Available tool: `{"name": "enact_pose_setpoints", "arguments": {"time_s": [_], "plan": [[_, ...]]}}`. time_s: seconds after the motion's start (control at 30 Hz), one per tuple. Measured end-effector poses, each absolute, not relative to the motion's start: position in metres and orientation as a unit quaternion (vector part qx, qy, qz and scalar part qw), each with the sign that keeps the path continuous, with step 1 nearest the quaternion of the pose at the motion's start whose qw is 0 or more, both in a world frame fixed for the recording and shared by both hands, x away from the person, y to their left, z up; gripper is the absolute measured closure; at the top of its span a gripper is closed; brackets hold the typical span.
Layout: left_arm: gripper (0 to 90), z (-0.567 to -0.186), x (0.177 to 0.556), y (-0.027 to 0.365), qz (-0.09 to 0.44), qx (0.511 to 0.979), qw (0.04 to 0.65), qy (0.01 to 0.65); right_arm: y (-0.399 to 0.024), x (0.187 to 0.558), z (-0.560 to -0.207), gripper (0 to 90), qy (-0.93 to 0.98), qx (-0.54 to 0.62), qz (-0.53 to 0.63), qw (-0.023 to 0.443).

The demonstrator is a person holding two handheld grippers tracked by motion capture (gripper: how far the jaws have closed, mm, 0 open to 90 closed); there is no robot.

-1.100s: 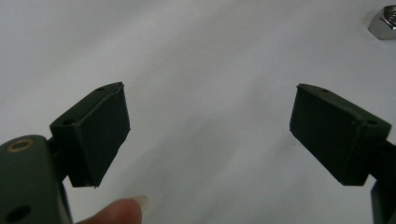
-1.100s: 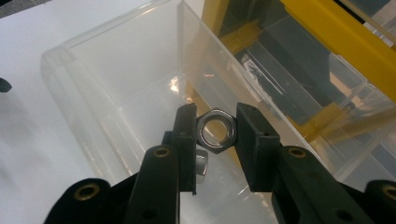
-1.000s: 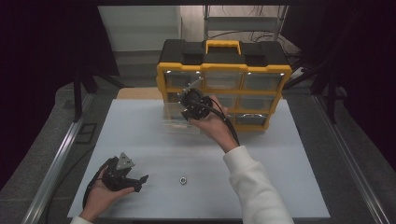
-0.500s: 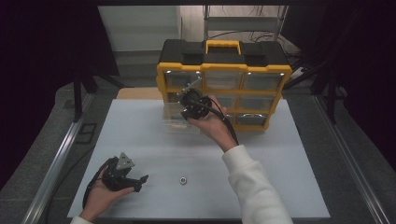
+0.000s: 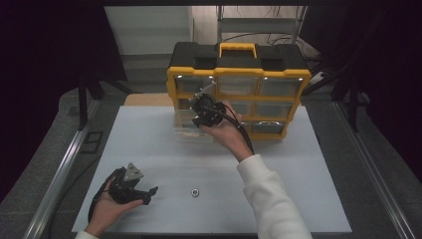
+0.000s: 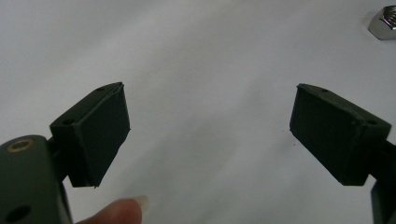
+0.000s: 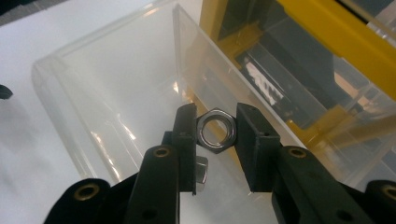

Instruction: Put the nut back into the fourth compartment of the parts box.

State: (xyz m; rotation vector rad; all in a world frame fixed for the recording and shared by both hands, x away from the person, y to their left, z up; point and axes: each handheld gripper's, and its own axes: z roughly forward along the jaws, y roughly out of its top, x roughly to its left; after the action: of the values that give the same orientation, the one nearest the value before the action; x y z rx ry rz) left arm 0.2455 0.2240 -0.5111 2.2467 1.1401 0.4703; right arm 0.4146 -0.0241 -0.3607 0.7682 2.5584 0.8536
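The right tool holds a hex nut pinched flat-to-flat between its two black jaws, the nut's bore facing the camera in the right gripper view. It hangs over the open top of a clear plastic drawer that stands on the white tabletop just in front of the yellow and black organiser case. A second small metal piece shows below the held nut, close behind the left-hand jaw; it seems to lie in the drawer, though the jaw hides most of it and what it is cannot be told for sure. In the high view the right tool sits at the front of the case, beside its lower left compartments, with the clear drawer under and just left of it, the hand in a white sleeve reaching in from the lower right. The left tool rests low near the front left of the tabletop, its jaws spread wide with nothing between them; in the left gripper view only bare white surface lies between the pads. A loose nut lies on the tabletop to the right of that tool, apart from it, and appears at the upper right corner of the left gripper view, well beyond the jaw tips.
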Motion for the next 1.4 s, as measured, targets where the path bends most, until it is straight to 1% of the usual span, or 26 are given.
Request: {"name": "enact_pose_setpoints", "arguments": {"time_s": [0.03, 0.07, 0.1, 0.13, 0.2, 0.23, 0.3, 0.43, 0.7, 0.97, 1.07, 1.17, 1.2, 1.27, 1.4], "plan": [[12.7, -0.511, 0.245, 0.224, 0.176, 0.840, 0.285, 0.426, -0.025, 0.414, -0.360, 69.5, 0.898, 0.269, 0.307, 0.167], [12.7, -0.511, 0.245, 0.224, 0.176, 0.840, 0.285, 0.426, -0.025, 0.414, -0.359, 67.0, 0.895, 0.267, 0.315, 0.168], [12.7, -0.511, 0.245, 0.224, 0.176, 0.840, 0.285, 0.427, -0.026, 0.414, -0.357, 60.8, 0.893, 0.267, 0.323, 0.165], [12.7, -0.511, 0.245, 0.224, 0.176, 0.840, 0.286, 0.427, -0.027, 0.413, -0.354, 52.8, 0.887, 0.271, 0.340, 0.157], [12.7, -0.511, 0.245, 0.224, 0.176, 0.840, 0.286, 0.427, -0.029, 0.412, -0.350, 40.9, 0.880, 0.276, 0.353, 0.159], [12.7, -0.511, 0.245, 0.224, 0.176, 0.840, 0.286, 0.427, -0.030, 0.410, -0.348, 36.4, 0.875, 0.279, 0.360, 0.165], [12.7, -0.511, 0.245, 0.224, 0.176, 0.839, 0.286, 0.427, -0.031, 0.408, -0.345, 32.4, 0.871, 0.283, 0.365, 0.168], [12.7, -0.510, 0.245, 0.224, 0.176, 0.839, 0.287, 0.427, -0.035, 0.405, -0.343, 30.0, 0.871, 0.278, 0.372, 0.160], [12.7, -0.510, 0.245, 0.225, 0.177, 0.839, 0.288, 0.427, -0.036, 0.386, -0.340, 29.3, 0.875, 0.249, 0.384, 0.157], [12.7, -0.509, 0.245, 0.225, 0.179, 0.838, 0.289, 0.428, -0.040, 0.365, -0.345, 28.2, 0.881, 0.224, 0.389, 0.147], [12.7, -0.509, 0.245, 0.225, 0.180, 0.837, 0.289, 0.428, -0.047, 0.352, -0.353, 27.5, 0.884, 0.214, 0.392, 0.136], [12.7, -0.509, 0.245, 0.224, 0.180, 0.837, 0.290, 0.428, -0.050, 0.345, -0.356, 25.3, 0.883, 0.210, 0.392, 0.150], [12.7, -0.509, 0.245, 0.224, 0.180, 0.837, 0.290, 0.428, -0.054, 0.339, -0.357, 26.0, 0.878, 0.212, 0.402, 0.147], [12.7, -0.509, 0.245, 0.224, 0.181, 0.837, 0.290, 0.428, -0.060, 0.332, -0.355, 27.5, 0.869, 0.214, 0.415, 0.165], [12.7, -0.508, 0.245, 0.224, 0.180, 0.838, 0.289, 0.427, -0.066, 0.324, -0.355, 27.4, 0.871, 0.207, 0.418, 0.154]]}}
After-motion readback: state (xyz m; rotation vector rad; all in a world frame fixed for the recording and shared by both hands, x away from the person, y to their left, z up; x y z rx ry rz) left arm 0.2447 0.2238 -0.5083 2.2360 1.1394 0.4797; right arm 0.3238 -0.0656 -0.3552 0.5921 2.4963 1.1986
